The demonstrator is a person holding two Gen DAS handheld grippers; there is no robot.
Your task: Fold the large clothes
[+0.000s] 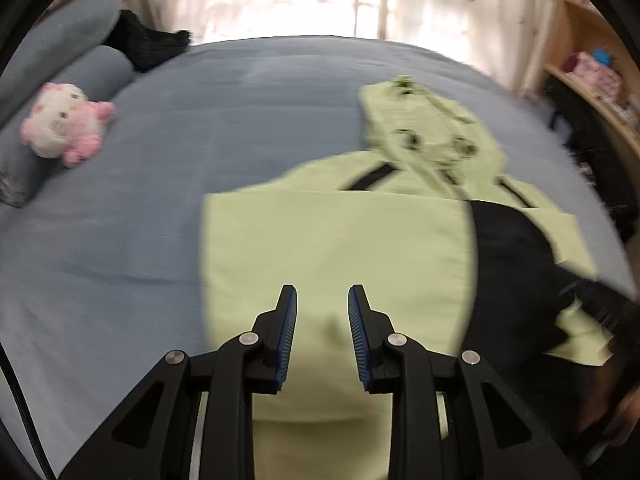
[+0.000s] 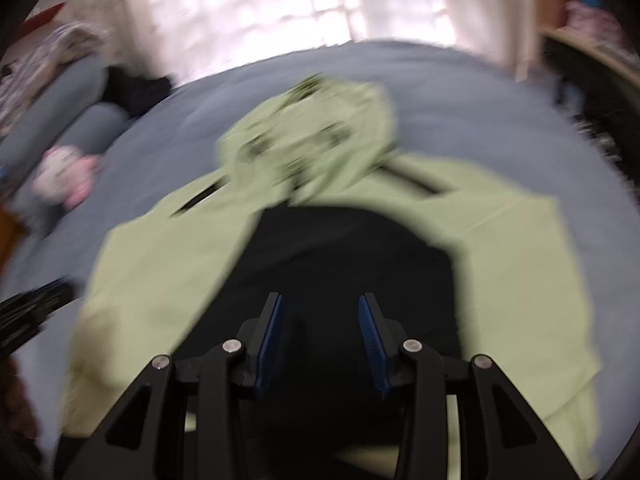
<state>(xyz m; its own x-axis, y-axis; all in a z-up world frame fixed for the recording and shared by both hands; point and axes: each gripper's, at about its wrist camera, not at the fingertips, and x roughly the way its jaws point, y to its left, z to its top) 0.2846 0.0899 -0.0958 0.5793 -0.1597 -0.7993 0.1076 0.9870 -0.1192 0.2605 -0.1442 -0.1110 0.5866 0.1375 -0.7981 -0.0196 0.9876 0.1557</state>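
— What are your hand-held grippers doing?

— Your left hand-held gripper [image 1: 322, 296] hangs over the pale green panel with a clear gap between its jaws and nothing in it. Your right hand-held gripper [image 2: 320, 304] is parted too, empty, above the black lining.

— And the jacket [image 1: 340, 240]?

— Spread flat on the bed [image 1: 140, 208], hood [image 1: 420, 124] at the far end — one side already folded inward, probably so you can bring the other side over it.

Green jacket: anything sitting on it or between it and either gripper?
Nothing visible. The green jacket lies directly under the left gripper and right gripper. The plush toy sits apart by the pillows.
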